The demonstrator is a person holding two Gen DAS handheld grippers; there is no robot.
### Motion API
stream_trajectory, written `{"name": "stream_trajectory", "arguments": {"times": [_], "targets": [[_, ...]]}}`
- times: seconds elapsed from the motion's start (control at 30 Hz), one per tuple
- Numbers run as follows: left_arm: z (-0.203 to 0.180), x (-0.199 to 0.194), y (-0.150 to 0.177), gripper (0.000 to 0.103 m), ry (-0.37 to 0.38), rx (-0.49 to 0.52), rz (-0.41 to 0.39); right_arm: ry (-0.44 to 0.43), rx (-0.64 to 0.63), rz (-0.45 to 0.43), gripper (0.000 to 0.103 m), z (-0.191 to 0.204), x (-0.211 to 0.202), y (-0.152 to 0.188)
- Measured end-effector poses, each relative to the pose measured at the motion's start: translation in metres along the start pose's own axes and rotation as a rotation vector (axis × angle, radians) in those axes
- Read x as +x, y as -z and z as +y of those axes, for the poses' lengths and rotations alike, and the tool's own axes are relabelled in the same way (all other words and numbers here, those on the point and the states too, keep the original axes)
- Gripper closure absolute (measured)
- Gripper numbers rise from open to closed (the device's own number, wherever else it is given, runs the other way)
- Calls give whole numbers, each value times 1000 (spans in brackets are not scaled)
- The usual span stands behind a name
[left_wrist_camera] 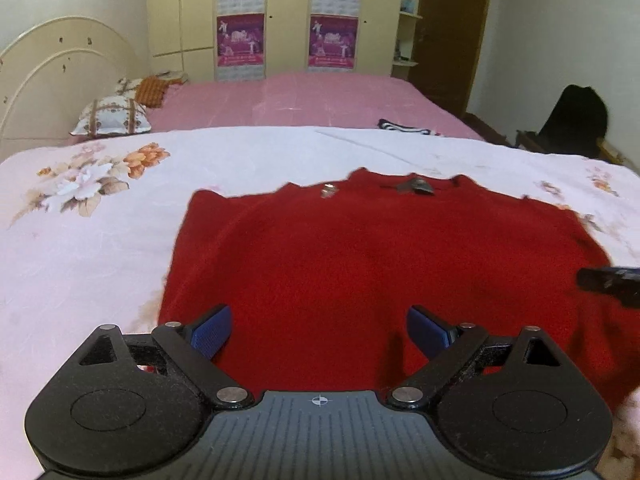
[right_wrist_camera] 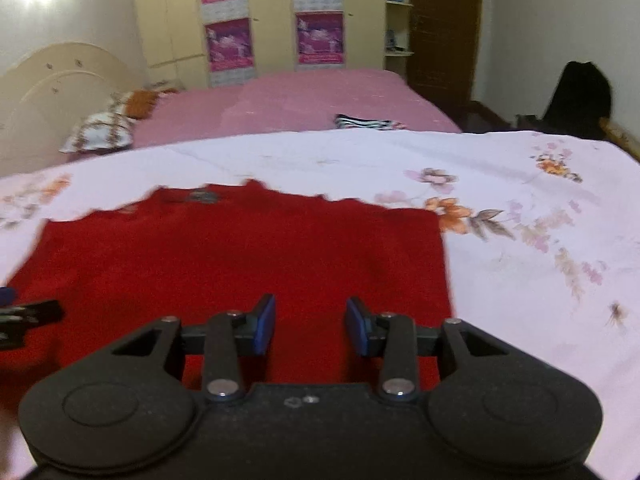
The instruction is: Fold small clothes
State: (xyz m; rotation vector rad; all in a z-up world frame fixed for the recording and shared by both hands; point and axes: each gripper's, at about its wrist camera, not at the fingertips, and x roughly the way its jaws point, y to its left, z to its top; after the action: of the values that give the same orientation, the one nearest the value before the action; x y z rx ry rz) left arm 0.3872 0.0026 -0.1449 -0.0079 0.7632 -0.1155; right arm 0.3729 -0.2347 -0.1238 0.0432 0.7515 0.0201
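While flat on the floral sheet [left_wrist_camera: 100,240], garment: 1 red top [left_wrist_camera: 360,264], neckline at far edge, hem near; long axis unclear.
Edges: top's left side straight, far edge wavy; bare sheet left, right & far.
L gripper [left_wrist_camera: 319,330]: jaws spread wide, nothing betw. them, over near hem.
R gripper [right_wrist_camera: 310,326]: jaws partly apart, empty, over top's right part.
Far: 1 striped cloth [right_wrist_camera: 368,123], 2 pillows [left_wrist_camera: 112,116].

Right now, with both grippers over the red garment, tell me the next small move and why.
Probably lower both grippers to the near edge and pinch it. The red garment lies flat on the floral sheet. The left gripper stands wide open and the right gripper partly open; neither has cloth between its pads, so nothing is gripped yet for a fold.
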Motion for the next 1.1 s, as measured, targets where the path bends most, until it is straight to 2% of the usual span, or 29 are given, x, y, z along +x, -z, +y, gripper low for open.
{"name": "stream_trajectory", "arguments": {"times": [0.17,0.27,0.33,0.37,0.4,0.5,0.63,0.7,0.73,0.83,1.1], "targets": [[-7,-9,21,9,17,11,37,-70,-61,19,64,33,-20,22],[-3,-4,40,9,-10,37,72,-46,-108,52,64,43,-21,40],[0,-10,49,9,-19,65,43,5,-121,83,63,37,-17,51],[1,-13,51,9,-17,63,44,22,-125,81,59,32,-16,56],[3,-15,51,9,-16,59,49,29,-131,61,47,26,-21,61],[8,-20,52,9,-15,47,57,98,-115,67,39,8,-27,65],[8,-29,53,9,-17,27,63,93,-47,96,41,-10,-34,65],[6,-34,52,9,-3,19,57,94,-41,97,51,-7,-39,64],[4,-37,52,9,3,22,52,81,-27,91,52,-6,-42,62],[-2,-43,52,9,15,28,43,34,9,68,52,3,-51,60],[-5,-28,58,9,-15,26,85,-7,-36,48,52,37,-46,49]]}}
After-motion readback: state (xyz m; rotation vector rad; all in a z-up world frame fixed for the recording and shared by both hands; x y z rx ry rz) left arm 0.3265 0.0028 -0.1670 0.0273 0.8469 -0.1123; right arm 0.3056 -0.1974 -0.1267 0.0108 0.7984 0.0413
